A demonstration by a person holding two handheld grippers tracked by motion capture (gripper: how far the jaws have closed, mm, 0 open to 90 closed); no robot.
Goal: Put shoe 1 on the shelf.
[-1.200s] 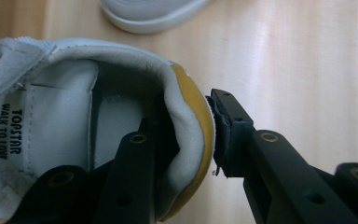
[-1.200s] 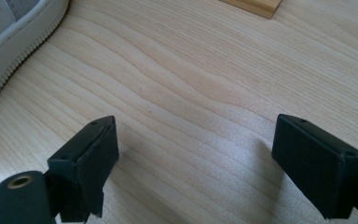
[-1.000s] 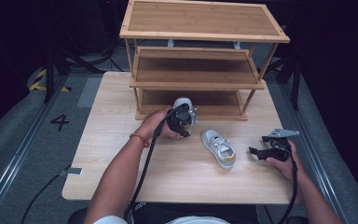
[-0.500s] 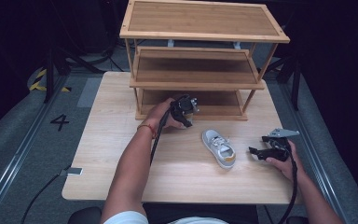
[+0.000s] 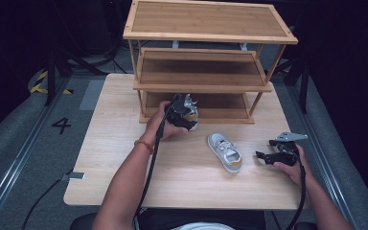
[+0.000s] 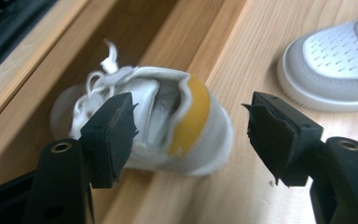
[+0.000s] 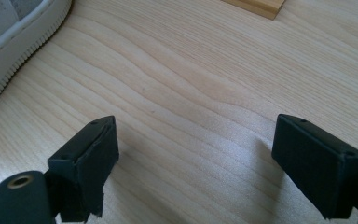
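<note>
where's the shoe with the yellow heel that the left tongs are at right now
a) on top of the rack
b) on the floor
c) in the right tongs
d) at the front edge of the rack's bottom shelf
d: in the left gripper view the shoe sits at the front edge of the rack's bottom shelf, between the jaws of the left tongs, which have just been opening and no longer press on it.

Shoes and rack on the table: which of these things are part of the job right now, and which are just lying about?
In the job:
- shoe at the rack, between the left gripper's just-opened jaws, pads off it
- bamboo rack, bottom shelf
- second shoe on the table
- right gripper, open, waiting beside it

Lying about:
- yellow-black tape on the floor
- floor marking 4
</note>
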